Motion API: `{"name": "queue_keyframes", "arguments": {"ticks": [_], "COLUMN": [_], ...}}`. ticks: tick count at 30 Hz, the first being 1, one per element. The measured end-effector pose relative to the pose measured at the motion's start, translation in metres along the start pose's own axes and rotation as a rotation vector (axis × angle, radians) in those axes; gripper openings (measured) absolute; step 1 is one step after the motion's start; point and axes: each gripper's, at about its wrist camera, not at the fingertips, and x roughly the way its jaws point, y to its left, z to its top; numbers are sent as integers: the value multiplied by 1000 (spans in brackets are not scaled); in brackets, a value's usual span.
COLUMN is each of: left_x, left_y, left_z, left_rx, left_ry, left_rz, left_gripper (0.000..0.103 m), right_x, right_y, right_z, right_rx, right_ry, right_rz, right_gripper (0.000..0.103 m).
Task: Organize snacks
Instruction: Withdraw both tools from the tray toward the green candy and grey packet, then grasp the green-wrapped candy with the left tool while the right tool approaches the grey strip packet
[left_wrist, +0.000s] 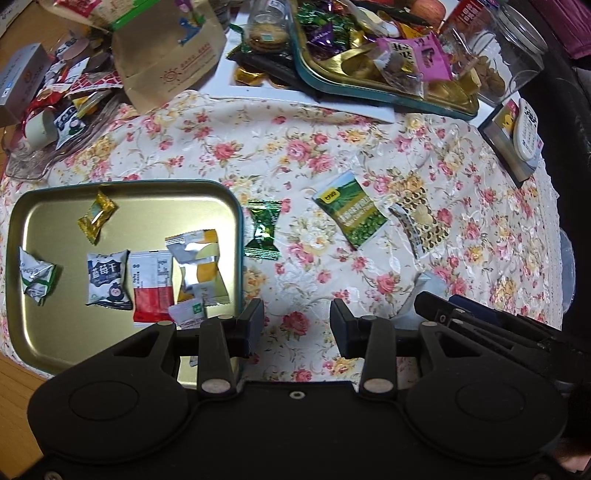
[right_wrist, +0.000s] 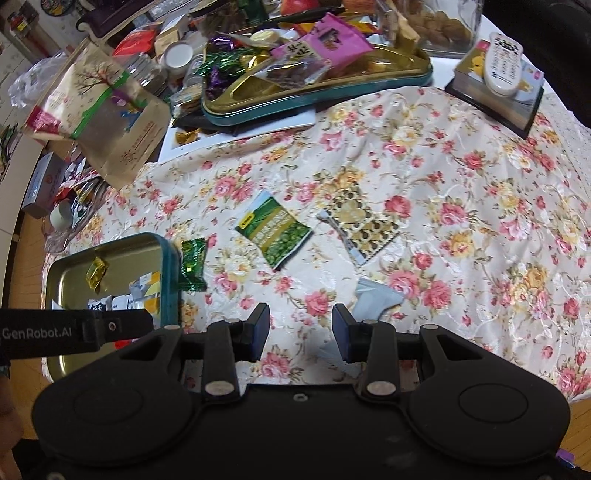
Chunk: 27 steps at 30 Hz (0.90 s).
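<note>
Left cam looks straight into the gold tin (left_wrist: 33, 206): approx. six wrapped snacks lie inside, e.g. a gold candy (left_wrist: 96, 217). Right cam sees that tin only edge-on, mostly hidden. Green candy (left_wrist: 263, 230) lies just outside its rim; green packet (left_wrist: 349, 213) & leopard packet (left_wrist: 419, 220) lie further right on the floral cloth (left_wrist: 258, 147). Left gripper (left_wrist: 296, 326) & right gripper (right_wrist: 300, 332): fingers partly apart, nothing between. Grey packet (right_wrist: 373, 298) sits just beyond the right gripper's finger, partly hidden in left cam.
</note>
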Motion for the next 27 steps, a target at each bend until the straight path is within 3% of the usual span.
{"name": "queue_keyframes", "arguments": {"ticks": [27], "left_x": [21], "left_y": [-51], "left_z": [8], "left_rx": [62], "left_ry": [32], "left_rz": [-14], "left_gripper": [48], "right_x": [-7], "right_y": [-63], "right_z": [8], "right_rx": [180], "right_ry": [-10], "right_rz": [-31], "right_gripper": [40]}}
